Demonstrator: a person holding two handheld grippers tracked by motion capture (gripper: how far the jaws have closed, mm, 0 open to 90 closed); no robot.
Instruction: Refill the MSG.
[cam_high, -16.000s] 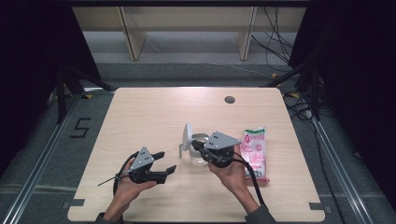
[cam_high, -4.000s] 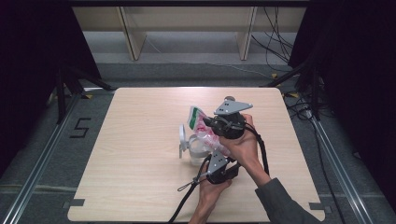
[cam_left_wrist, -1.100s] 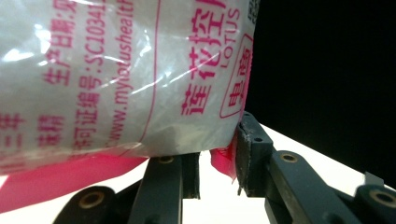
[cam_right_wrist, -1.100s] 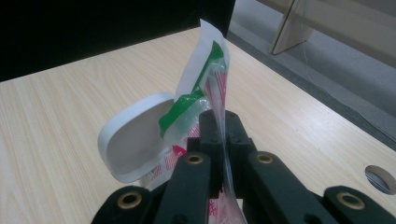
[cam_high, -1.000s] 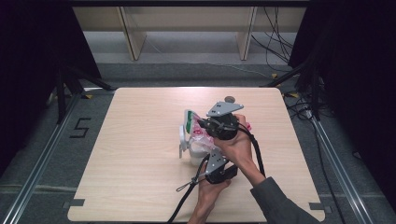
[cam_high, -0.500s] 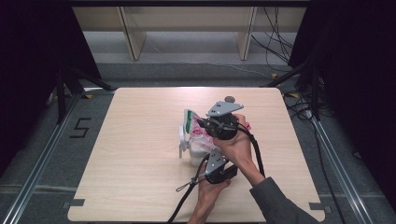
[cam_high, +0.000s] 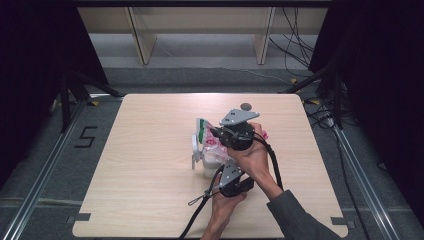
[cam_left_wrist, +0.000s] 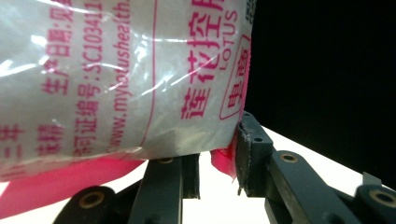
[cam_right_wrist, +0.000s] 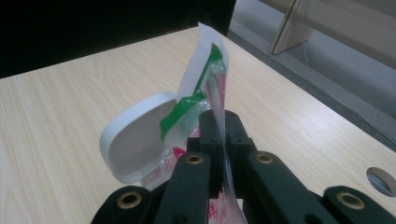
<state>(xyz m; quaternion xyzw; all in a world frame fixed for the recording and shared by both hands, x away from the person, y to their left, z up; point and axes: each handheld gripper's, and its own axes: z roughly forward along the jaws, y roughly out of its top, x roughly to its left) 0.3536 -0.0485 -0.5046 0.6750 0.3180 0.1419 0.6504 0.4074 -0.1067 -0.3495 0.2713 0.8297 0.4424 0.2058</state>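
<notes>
A clear plastic bag with pink print and a green top strip hangs tilted over a white tub whose flip lid stands open. My right gripper is shut on the bag's upper edge, just above the lid; its jaws pinch the film flat. My left gripper comes up from below, beside the tub. In the left gripper view the bag lies over the jaws. Its pink bottom corner sits in my left gripper, against one pad.
A round hole is cut in the tabletop near the far edge, also seen as the hole to the right. Bare wood spreads left of the tub. Wooden shelf legs stand on the floor beyond the table.
</notes>
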